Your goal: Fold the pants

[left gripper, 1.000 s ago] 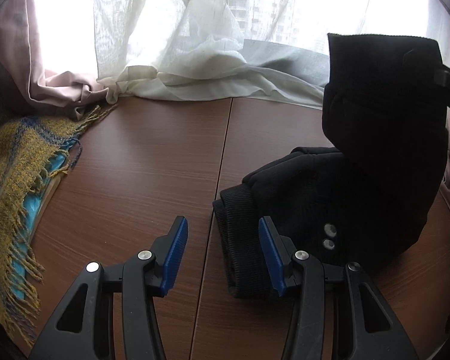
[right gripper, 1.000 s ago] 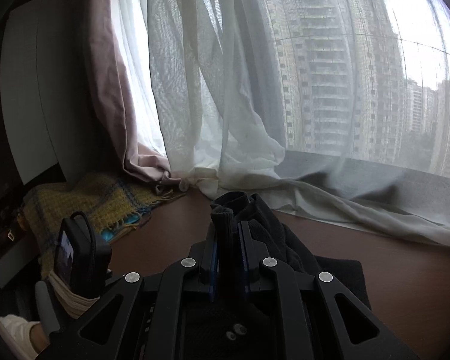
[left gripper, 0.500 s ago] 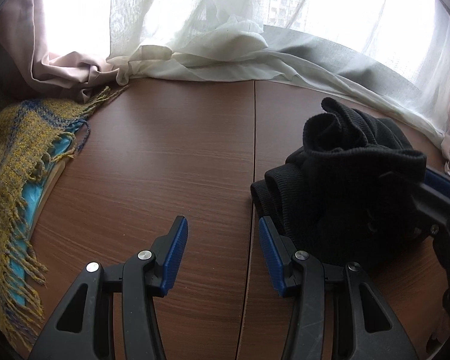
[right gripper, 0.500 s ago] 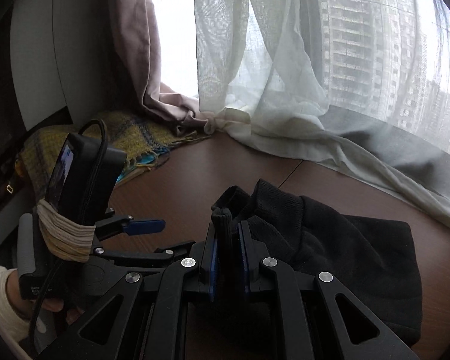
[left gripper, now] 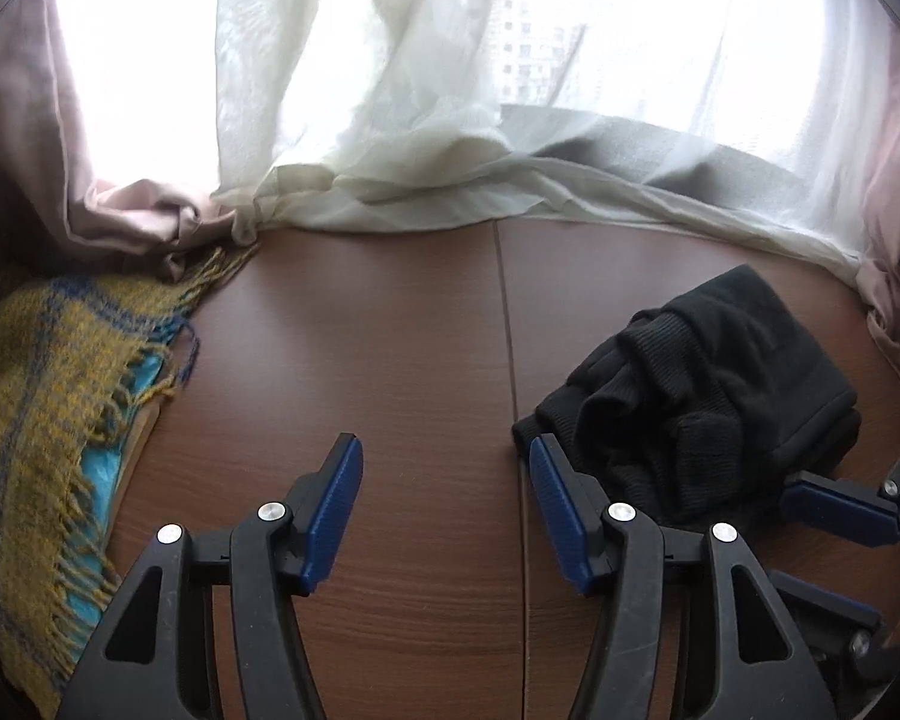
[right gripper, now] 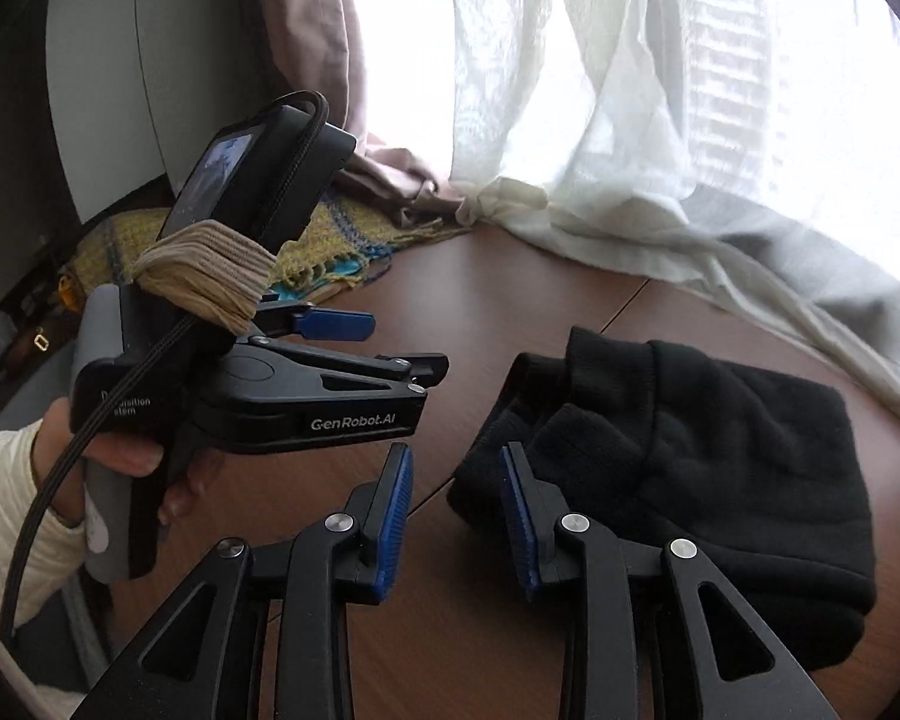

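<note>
I judge the soft, limp black knit pants [right gripper: 690,456] best gripped at their ribbed ten-o'clock edge, with my right gripper [right gripper: 456,516] and left gripper [left gripper: 444,504] both opening, empty.

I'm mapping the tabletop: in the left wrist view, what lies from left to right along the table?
Yellow fringed blanket → bare brown table → folded black pants → right gripper at the frame's right edge.

left gripper [left gripper: 445,501] jaws opening over bare brown table [left gripper: 390,348], folded black pants [left gripper: 696,396] just right, yellow fringed blanket [left gripper: 42,396] left
</note>
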